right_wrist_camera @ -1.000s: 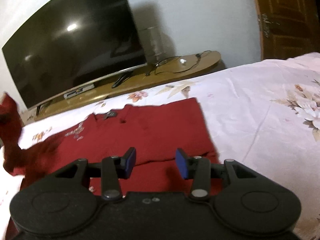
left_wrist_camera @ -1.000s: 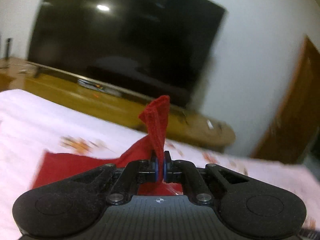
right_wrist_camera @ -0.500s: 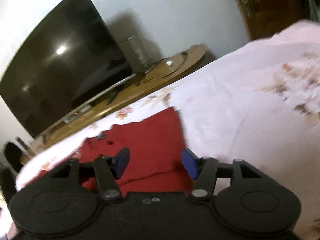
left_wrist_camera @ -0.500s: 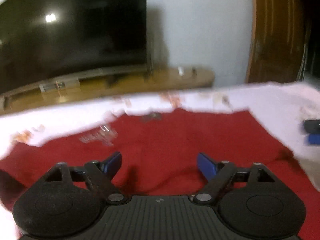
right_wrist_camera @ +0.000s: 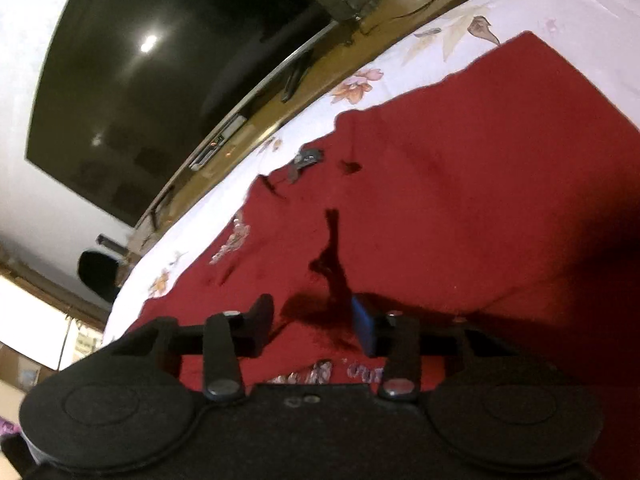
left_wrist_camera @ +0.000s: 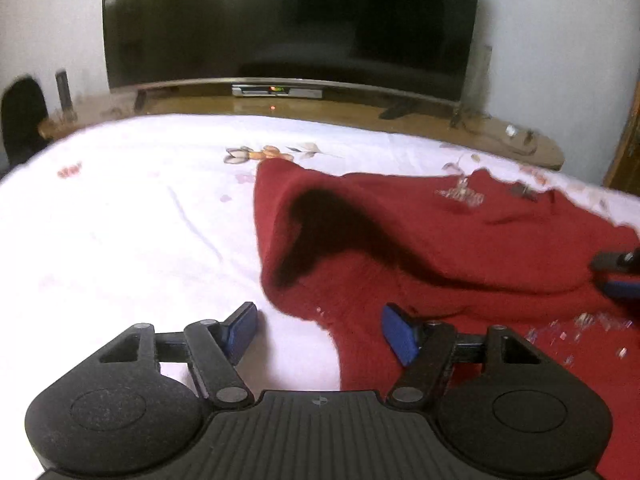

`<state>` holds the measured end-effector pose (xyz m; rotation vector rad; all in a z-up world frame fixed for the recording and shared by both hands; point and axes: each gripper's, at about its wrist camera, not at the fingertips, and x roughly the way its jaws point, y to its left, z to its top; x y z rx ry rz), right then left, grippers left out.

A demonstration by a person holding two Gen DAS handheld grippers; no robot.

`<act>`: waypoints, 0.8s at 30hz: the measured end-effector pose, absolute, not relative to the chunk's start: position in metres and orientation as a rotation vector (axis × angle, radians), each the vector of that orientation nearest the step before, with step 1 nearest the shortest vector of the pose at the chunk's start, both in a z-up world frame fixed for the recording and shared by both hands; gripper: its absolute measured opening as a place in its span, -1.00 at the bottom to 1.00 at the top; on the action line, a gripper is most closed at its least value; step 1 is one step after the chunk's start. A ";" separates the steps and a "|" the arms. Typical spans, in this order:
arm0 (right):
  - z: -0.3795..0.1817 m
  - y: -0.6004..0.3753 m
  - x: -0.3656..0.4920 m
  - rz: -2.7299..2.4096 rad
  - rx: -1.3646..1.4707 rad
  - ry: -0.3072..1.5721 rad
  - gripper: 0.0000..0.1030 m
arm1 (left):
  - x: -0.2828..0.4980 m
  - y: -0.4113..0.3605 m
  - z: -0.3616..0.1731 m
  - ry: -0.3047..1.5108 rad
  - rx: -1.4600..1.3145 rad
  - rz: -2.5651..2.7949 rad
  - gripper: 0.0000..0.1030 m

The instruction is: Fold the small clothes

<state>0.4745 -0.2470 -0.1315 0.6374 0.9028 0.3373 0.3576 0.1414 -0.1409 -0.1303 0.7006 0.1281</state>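
Red garment [left_wrist_camera: 460,240] lies on floral sheet [left_wrist_camera: 128,216], one flap thrown over, humped and wrinkled; fold started, not flat, more folds left by my judgement. My left gripper [left_wrist_camera: 320,330] over garment's near edge, jaws apart and closing, edge between them, not pinched. My right gripper [right_wrist_camera: 316,320] low over cloth, jaws narrower, closing on raised crease, pads not pressing yet. No containers in view.

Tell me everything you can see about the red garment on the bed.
The red garment is a dark red, knit-looking top with shiny silvery decoration in patches. It lies spread on the white floral bedsheet, partly folded, one flap humped up with a shadowed hollow beneath. The left gripper straddles its near edge, and the right gripper is over its middle, both closing, neither pinching.
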 end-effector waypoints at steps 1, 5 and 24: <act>-0.129 -0.243 0.476 0.329 0.613 0.896 -0.38 | 0.359 0.143 -0.143 0.700 -0.136 0.124 0.34; -0.118 -0.233 0.475 0.318 0.494 0.851 -0.90 | 0.360 0.143 -0.155 0.694 -0.104 0.110 0.26; -0.082 -0.323 0.448 0.195 0.218 0.638 -0.91 | 0.363 0.109 -0.139 0.662 0.063 0.070 -0.87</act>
